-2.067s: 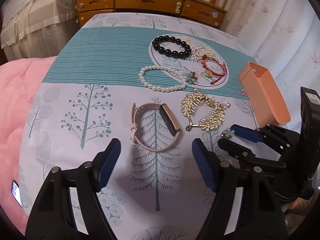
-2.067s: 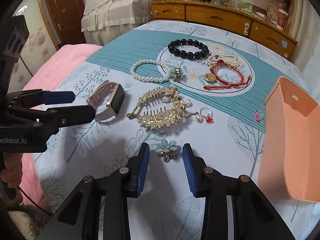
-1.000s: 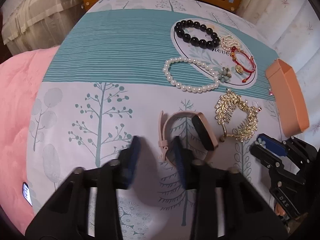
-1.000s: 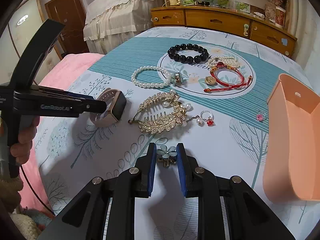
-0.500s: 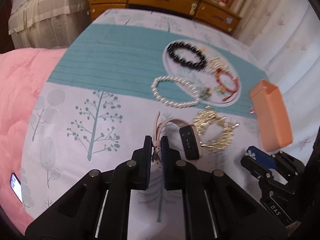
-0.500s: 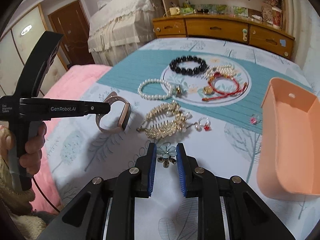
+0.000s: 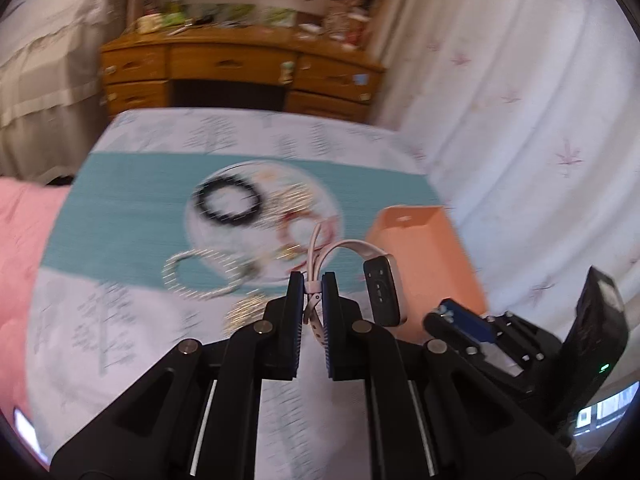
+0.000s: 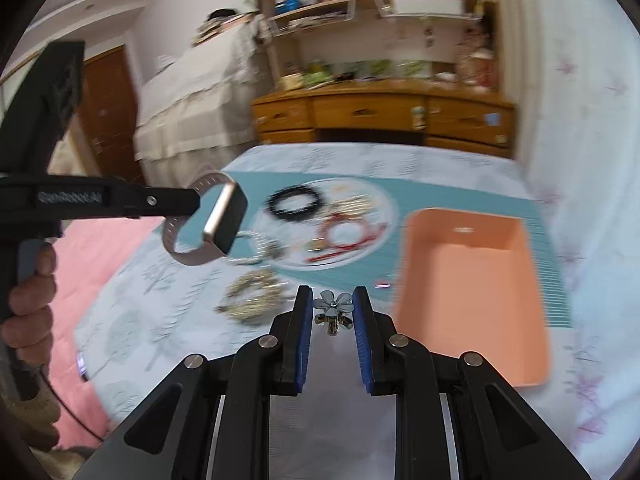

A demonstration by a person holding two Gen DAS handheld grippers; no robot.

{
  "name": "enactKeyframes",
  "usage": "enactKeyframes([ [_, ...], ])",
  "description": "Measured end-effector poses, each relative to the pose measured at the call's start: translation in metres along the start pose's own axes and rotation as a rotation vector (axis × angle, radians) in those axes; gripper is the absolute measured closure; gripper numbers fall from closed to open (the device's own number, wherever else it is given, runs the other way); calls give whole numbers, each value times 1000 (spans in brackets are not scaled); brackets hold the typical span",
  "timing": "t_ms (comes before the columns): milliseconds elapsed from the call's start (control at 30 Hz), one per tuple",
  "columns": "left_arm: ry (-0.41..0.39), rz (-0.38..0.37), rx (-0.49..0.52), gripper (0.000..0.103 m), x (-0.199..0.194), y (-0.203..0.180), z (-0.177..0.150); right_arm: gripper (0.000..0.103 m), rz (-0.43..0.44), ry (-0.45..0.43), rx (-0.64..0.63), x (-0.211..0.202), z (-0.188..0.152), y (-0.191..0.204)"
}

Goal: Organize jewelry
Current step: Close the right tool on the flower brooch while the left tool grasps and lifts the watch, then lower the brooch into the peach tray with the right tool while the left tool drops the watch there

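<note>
On the far left of the right wrist view we see a hand (image 8: 30, 300) wrapped around the handle of the left gripper (image 7: 312, 288), which reaches in level above the bed (image 8: 168, 320). Its jaws are pinched on the pale strap of a watch (image 7: 384, 292), and the watch hangs in the air off the tips, its dark face turned sideways, well clear of the printed cover.

Below and beyond it the rest of the jewelry lies on the cover, blurred. We can make out a black bead bracelet (image 8: 296, 203) inside the white printed circle, a red cord bracelet (image 8: 344, 238) just right of it in the same circle, a pearl bracelet (image 7: 200, 274) nearer to us at the circle's edge, and a gold hair comb (image 8: 254, 298) nearer still on the white part of the cover.

In the middle of the right wrist view, the right gripper (image 8: 331, 312) has its blue pads closed on a small flower clip (image 8: 333, 308), held up off the cover with its little metal bits dangling under the petals.

To the right sits an orange box (image 8: 472, 292), open at the top, resting on the cover just beside the right gripper's tips. In the left wrist view the same box stands behind the hanging watch.

Behind the bed stands a wooden dresser (image 8: 380, 116).
</note>
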State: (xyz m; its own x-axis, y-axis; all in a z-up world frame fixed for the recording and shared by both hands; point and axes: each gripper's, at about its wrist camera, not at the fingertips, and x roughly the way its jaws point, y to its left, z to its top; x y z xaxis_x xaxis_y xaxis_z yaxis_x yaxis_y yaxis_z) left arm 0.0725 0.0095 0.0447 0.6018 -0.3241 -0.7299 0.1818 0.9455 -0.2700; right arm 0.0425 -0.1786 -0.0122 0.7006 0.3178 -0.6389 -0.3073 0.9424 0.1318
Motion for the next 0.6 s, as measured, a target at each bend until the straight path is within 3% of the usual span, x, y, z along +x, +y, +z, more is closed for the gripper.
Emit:
enactKeyframes([
  [200,38,-76,57,97,47,-58,18,83,-116,-8,75,-8,-6,-56],
  [400,120,-113,76,97,111,-95,25,83,-160,19,117,2,-17,-95],
  [600,176,-102,100,96,156,-114,19,83,-171,56,142,20,-28,-109],
])
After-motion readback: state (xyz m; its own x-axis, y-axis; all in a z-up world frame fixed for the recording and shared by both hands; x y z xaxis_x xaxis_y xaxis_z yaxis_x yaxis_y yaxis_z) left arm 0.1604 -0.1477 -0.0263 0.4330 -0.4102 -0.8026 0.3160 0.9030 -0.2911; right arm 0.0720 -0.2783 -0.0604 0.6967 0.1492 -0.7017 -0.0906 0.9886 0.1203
